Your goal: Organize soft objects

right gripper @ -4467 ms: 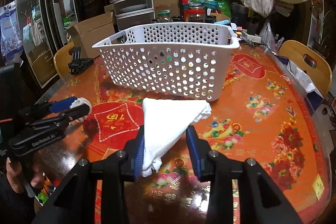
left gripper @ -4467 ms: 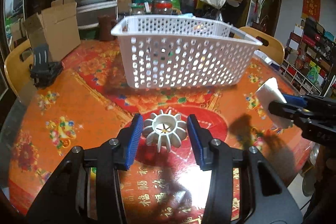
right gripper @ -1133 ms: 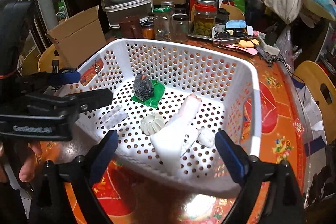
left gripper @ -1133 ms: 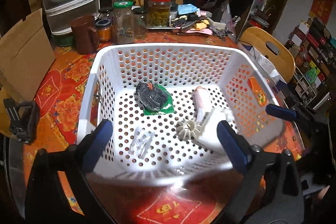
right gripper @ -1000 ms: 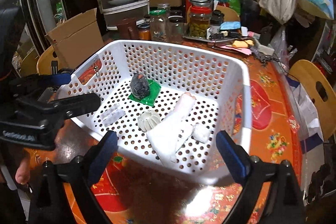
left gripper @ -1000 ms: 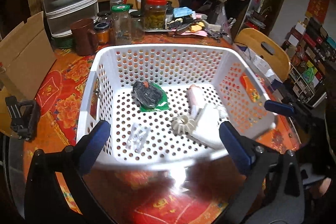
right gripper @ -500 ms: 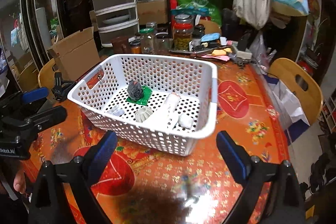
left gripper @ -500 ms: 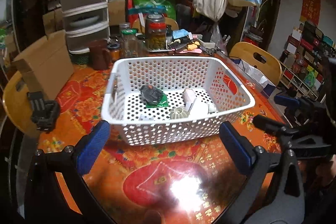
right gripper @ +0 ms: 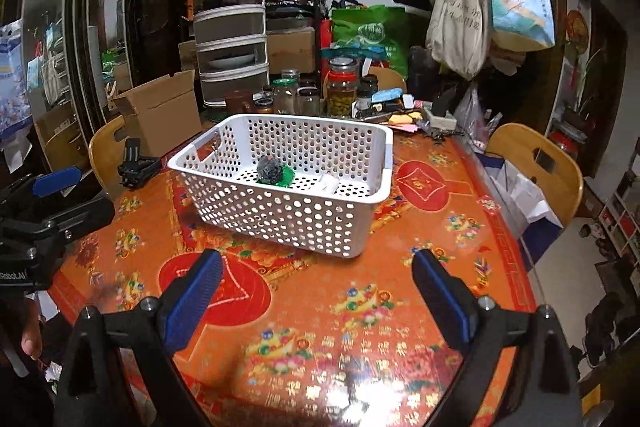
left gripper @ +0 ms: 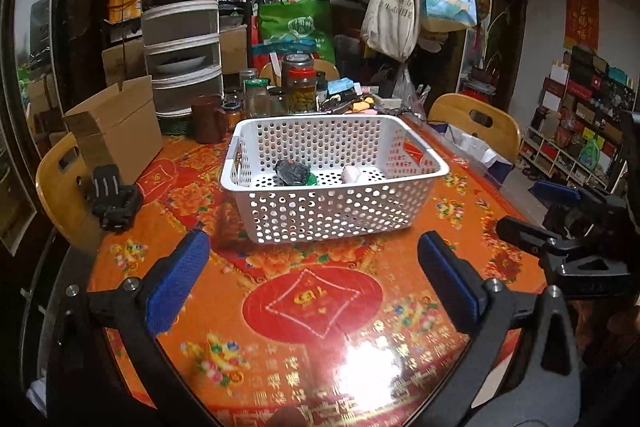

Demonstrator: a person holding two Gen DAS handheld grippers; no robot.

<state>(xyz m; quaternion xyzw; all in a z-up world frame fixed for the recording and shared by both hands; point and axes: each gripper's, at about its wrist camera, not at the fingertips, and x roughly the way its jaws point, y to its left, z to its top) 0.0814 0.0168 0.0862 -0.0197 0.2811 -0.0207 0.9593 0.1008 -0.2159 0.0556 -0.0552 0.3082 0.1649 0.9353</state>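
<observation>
Claws: left claw (left gripper: 312,283) and right claw (right gripper: 316,301) both spread wide, empty, pulled back from white perforated plastic basket (left gripper: 332,215); soft items now inside.

Near tabletop open; clutter at far edge.
Bare cloth in front of basket (left gripper: 336,211) (top open, reachable from above). Behind: jars (left gripper: 298,89), box (left gripper: 120,127). Black clamp (left gripper: 114,197) to its left, w/ chair (left gripper: 60,187) beyond.
</observation>
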